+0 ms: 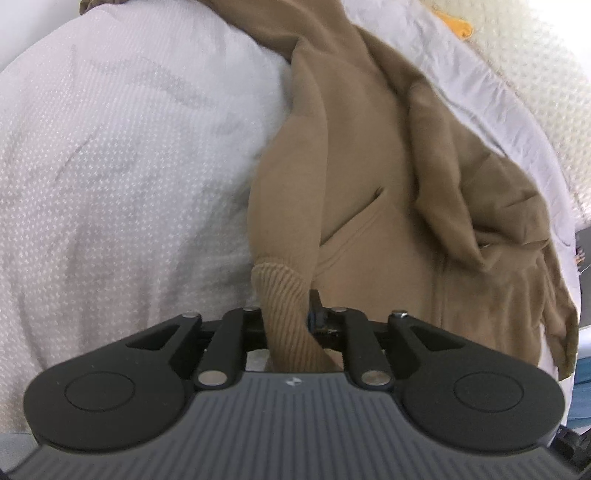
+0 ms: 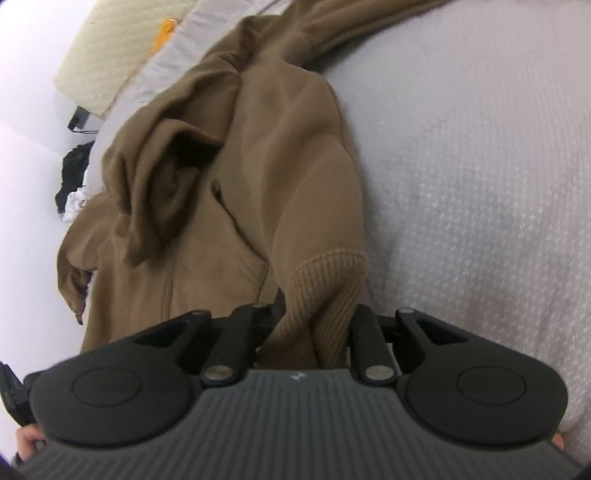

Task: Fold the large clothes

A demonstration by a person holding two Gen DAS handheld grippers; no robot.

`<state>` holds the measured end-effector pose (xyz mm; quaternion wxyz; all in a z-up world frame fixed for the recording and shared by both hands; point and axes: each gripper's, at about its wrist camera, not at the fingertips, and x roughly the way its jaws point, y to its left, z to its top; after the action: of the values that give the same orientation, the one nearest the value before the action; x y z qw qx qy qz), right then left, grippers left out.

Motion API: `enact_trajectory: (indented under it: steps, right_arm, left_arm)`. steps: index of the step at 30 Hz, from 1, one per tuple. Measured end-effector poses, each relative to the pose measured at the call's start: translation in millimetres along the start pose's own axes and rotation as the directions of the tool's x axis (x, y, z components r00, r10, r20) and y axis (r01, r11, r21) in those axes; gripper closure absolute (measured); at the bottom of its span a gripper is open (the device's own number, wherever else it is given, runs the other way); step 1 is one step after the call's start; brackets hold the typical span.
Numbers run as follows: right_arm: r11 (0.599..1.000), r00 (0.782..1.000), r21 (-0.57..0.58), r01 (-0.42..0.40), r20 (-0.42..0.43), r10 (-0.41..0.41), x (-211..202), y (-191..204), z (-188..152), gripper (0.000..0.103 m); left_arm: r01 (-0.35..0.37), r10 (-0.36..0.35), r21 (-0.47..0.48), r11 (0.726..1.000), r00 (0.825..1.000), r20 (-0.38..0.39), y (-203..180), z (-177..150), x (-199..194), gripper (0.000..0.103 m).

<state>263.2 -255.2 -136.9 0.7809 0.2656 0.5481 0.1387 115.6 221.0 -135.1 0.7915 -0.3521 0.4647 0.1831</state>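
A tan zip-up hoodie [image 1: 388,192] lies crumpled on a white textured bedspread [image 1: 129,166]; it also shows in the right wrist view [image 2: 229,177]. My left gripper [image 1: 291,325] is shut on a ribbed sleeve cuff [image 1: 284,302], which runs back between the jaws. My right gripper [image 2: 317,325] is shut on a ribbed cuff [image 2: 325,291] of the same hoodie. The fingertips of both grippers are hidden by the cloth. The bunched hood [image 2: 166,173] lies on the hoodie's body.
The bedspread [image 2: 480,166] fills the right of the right wrist view. A cream quilted pillow [image 2: 107,48] with an orange item [image 2: 164,35] lies at the bed's head. Dark and white items [image 2: 74,177] lie on the floor beside the bed.
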Motion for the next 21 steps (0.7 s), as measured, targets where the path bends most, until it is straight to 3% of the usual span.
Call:
enact_trajectory:
  steps: [4,6,8,9,11,16,21]
  right_arm:
    - [1.0,1.0,0.019,-0.008,0.006,0.008,-4.1,0.4,-1.2,0.073]
    - [1.0,1.0,0.023,0.003,0.017,-0.003,-8.9,-0.5,-3.3,0.053]
    - [1.0,0.999,0.016,0.025,0.041,-0.026,-17.3,0.3,-4.5,0.035]
    - [1.0,0.998,0.016,0.024,0.065,-0.025,-23.0,-0.1,-4.9,0.027]
    - [1.0,0.992,0.016,0.006,0.125,-0.008,-34.8,-1.4,-3.3,0.022]
    - [0.992,0.961,-0.118,0.053,0.277,-0.018,-58.0,21.1,-2.0,0.022]
    - [0.94,0.941,-0.33,0.084,0.336,0.033,-62.3,65.4,-1.6,0.023]
  left_arm:
    - [-0.012,0.012,0.007,1.0,1.0,-0.002,-1.6,1.6,-3.5,0.067]
    - [-0.001,0.001,0.029,1.0,1.0,0.003,-4.9,1.0,-11.8,0.04]
    - [0.034,-0.034,0.079,0.996,0.999,0.001,-11.0,-3.7,-20.3,0.029]
    - [0.033,-0.034,0.104,0.994,0.999,0.007,-14.3,-5.4,-28.0,0.027]
    - [0.019,-0.024,0.14,0.99,0.999,0.031,-21.6,-10.2,-43.7,0.026]
    - [-0.001,-0.039,0.264,0.965,0.989,0.145,-48.7,-17.3,-86.8,0.026]
    - [0.008,-0.095,0.376,0.927,0.972,0.215,-89.2,-30.2,-92.6,0.026]
